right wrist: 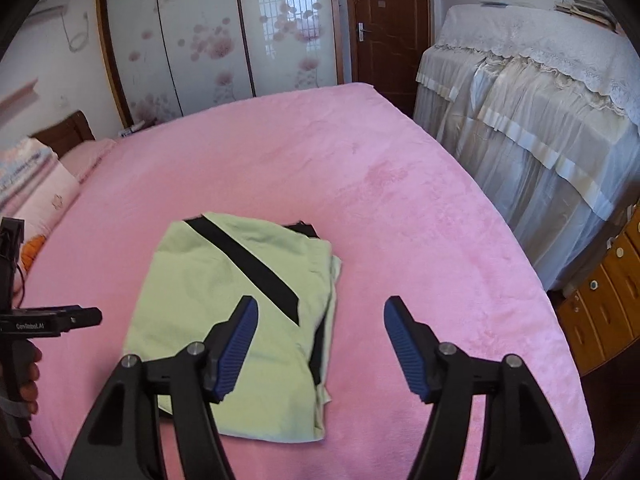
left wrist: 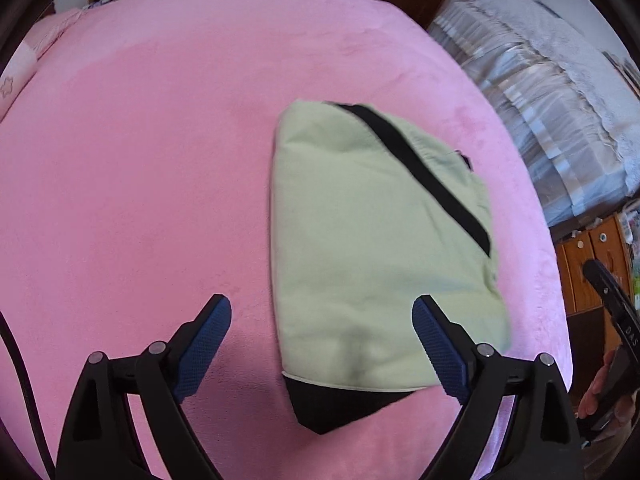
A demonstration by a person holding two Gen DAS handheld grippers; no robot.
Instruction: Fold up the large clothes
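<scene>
Pale green garment (right wrist: 240, 312) with black stripe, folded, flat on pink bed (right wrist: 400, 200). Left claw (left wrist: 322, 332) above near edge — spread wide, gripping nothing. Right claw (right wrist: 320, 336) likewise agape, empty, over garment's right side.

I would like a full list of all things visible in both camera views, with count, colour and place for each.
garment: one, pale green with a black stripe, folded, lying on the bed
bed cover: one, pink, under the garment
pillow: one, pink and white, at the bed's far left
wardrobe doors: frosted white with pink flowers, behind the bed
door: one, brown, beside the wardrobe
covered furniture: one, white lace cloth, right of the bed
drawers: brown wood, far right
left gripper: black, blue fingers, open, empty
right gripper: black, blue fingers, open, empty
</scene>
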